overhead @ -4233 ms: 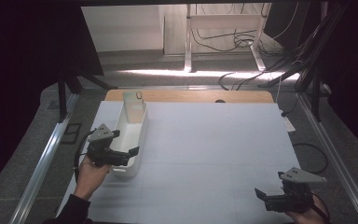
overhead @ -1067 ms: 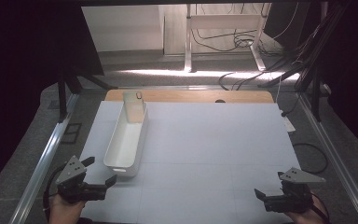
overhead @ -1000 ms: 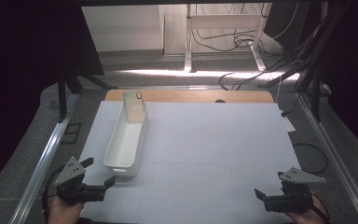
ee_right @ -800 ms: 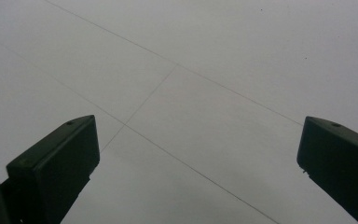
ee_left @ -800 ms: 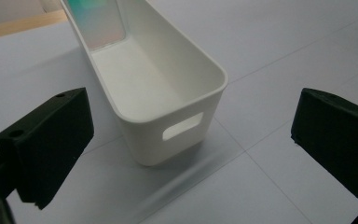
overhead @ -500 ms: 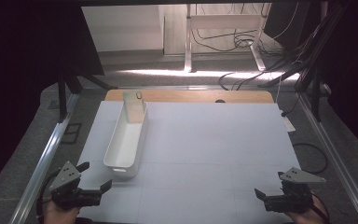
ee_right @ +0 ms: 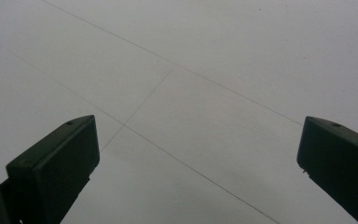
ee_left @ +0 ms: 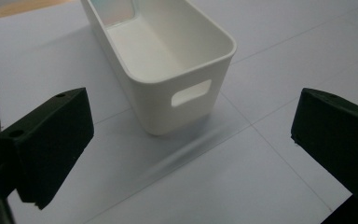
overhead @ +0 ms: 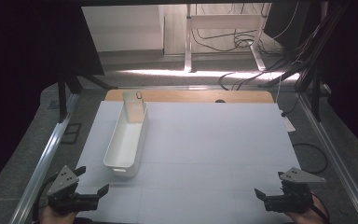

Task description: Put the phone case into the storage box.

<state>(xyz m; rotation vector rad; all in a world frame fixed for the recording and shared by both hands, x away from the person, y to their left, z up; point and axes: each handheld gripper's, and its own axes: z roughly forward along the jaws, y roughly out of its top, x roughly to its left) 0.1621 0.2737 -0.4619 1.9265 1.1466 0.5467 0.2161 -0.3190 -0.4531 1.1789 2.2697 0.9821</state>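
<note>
Left hand-held gripper (overhead: 95,193), jaws spread, lower left; centre it on the white bin (overhead: 126,140) end wall before closing.

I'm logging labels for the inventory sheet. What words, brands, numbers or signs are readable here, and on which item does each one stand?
None can be read.
Long white plastic bin: plain, no print.
Pale flat card-like item standing at the bin's far end: too blurred to tell.
White table sheet: thin grid lines, no writing.
</note>
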